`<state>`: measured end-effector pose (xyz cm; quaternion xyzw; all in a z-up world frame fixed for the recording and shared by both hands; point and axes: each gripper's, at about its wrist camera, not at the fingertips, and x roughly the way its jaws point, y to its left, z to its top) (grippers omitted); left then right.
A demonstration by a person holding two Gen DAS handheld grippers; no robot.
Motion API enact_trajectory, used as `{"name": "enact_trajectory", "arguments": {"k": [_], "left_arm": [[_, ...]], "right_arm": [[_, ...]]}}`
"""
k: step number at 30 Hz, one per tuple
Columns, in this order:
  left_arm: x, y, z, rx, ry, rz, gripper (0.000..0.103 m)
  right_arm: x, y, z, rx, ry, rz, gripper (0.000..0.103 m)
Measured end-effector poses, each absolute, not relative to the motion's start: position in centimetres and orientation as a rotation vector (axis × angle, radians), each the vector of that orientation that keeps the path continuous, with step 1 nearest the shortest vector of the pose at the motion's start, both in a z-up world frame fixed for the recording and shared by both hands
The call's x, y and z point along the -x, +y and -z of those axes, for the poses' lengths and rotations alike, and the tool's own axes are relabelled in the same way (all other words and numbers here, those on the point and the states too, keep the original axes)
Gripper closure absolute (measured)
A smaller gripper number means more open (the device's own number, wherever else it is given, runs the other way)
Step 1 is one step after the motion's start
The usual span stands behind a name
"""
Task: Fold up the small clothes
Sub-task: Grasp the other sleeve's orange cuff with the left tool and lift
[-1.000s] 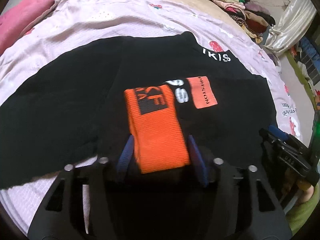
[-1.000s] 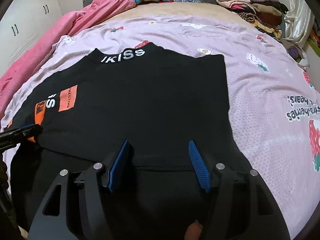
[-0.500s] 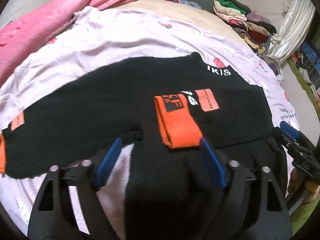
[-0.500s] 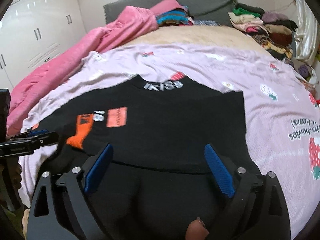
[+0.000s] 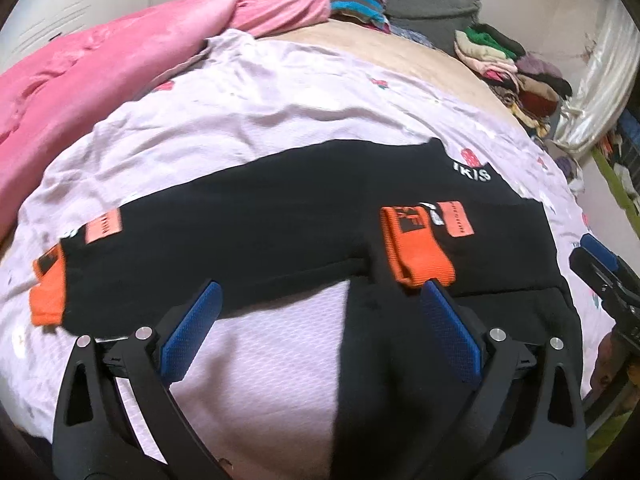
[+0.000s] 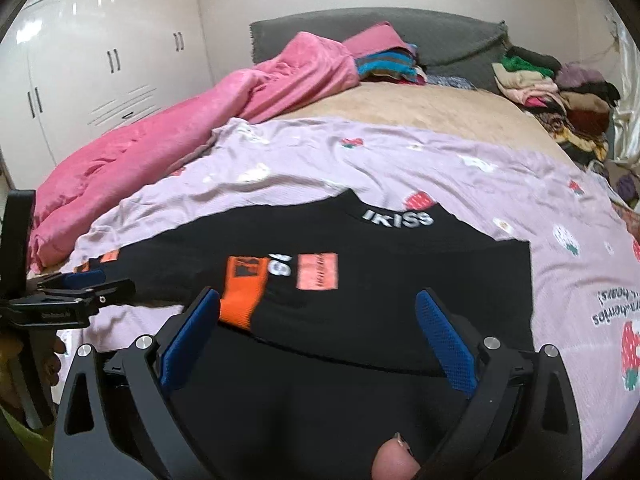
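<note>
A black long-sleeved top (image 5: 280, 232) (image 6: 380, 280) with white "IKISS" on the collar lies flat on the lilac sheet. One sleeve is folded across the body, its orange cuff (image 5: 416, 248) (image 6: 242, 296) lying on the chest. The other sleeve stretches out to the left, ending in an orange cuff (image 5: 48, 292). My left gripper (image 5: 320, 320) is open and empty, above the sheet and the top's near hem. My right gripper (image 6: 316, 328) is open and empty over the top's lower body. Each gripper shows at the edge of the other's view, the right gripper (image 5: 600, 264) and the left gripper (image 6: 80, 284).
A pink blanket (image 6: 180, 132) lies bunched at the bed's far left. A pile of clothes (image 6: 560, 92) sits at the far right by the grey headboard (image 6: 440, 40). White wardrobe doors (image 6: 100, 64) stand at the left. The lilac strawberry sheet (image 6: 400, 160) covers the bed.
Both grippers opened wide and drew back and up from the top. The left gripper let go of the folded sleeve's orange cuff, which now lies on the chest.
</note>
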<state>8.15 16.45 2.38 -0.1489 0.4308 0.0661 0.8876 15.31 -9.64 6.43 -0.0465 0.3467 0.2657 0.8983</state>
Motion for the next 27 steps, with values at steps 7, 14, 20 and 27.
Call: {"name": "enact_trajectory", "arguments": {"k": [7,14,20,27], "left_arm": [[-5.8,19.4,-2.2,0.360,0.883,-0.197,0.010],[-4.0,22.0,-2.0,0.395,0.870,-0.250,0.010],[-2.8,23.8,-2.0,0.421,0.858,-0.285,0.010],[-1.7,25.7,-1.4,0.455,0.862,-0.324,0.010]], "right_arm": [[-14.3,-6.0,-7.1,0.133,0.700,-0.611,0.005],[-13.4,-2.4,-7.6,0.171,0.689,-0.679,0.005],[-12.7,0.5,-7.7,0.201,0.685,-0.730,0.005],[-11.9,3.1,-7.2,0.231,0.693,-0.779,0.005]]}}
